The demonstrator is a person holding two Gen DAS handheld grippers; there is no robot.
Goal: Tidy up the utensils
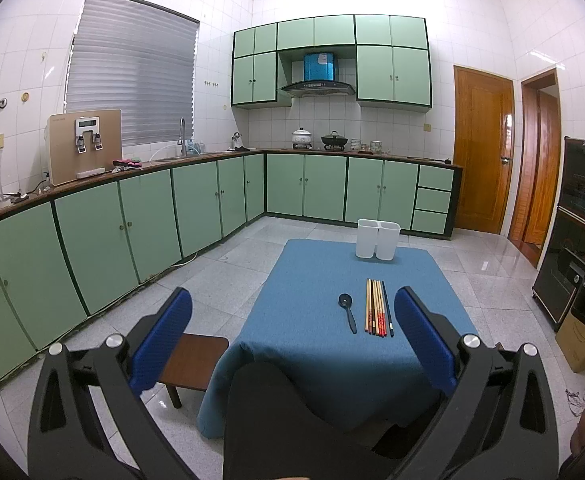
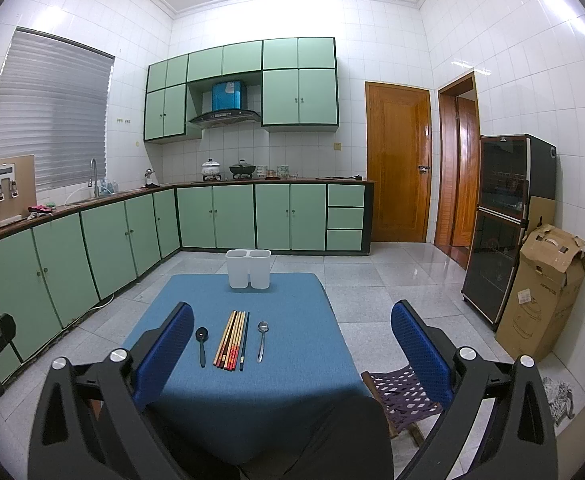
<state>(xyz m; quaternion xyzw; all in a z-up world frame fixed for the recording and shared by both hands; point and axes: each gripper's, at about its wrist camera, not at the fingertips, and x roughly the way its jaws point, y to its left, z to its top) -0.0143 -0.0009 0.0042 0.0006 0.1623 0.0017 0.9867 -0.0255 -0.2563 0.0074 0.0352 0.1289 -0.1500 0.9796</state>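
A low table under a blue cloth [image 1: 312, 344] [image 2: 292, 380] carries the utensils. A black spoon [image 1: 347, 312] [image 2: 202, 340] lies left of a row of several chopsticks [image 1: 378, 307] [image 2: 232, 340]. Right of the chopsticks a metal spoon [image 2: 262, 340] shows in the right wrist view only. A white two-compartment holder [image 1: 377, 239] [image 2: 248, 269] stands at the table's far edge, and nothing shows above its rims. My left gripper [image 1: 292, 340] and right gripper [image 2: 292, 344] are both open, held above the near side of the table with nothing between their fingers.
Green cabinets line the left and far walls. A small brown stool [image 1: 192, 364] stands left of the table and a woven folding stool [image 2: 404, 396] right of it. A dark cabinet [image 2: 504, 224] and a cardboard box [image 2: 540, 296] stand at the right wall.
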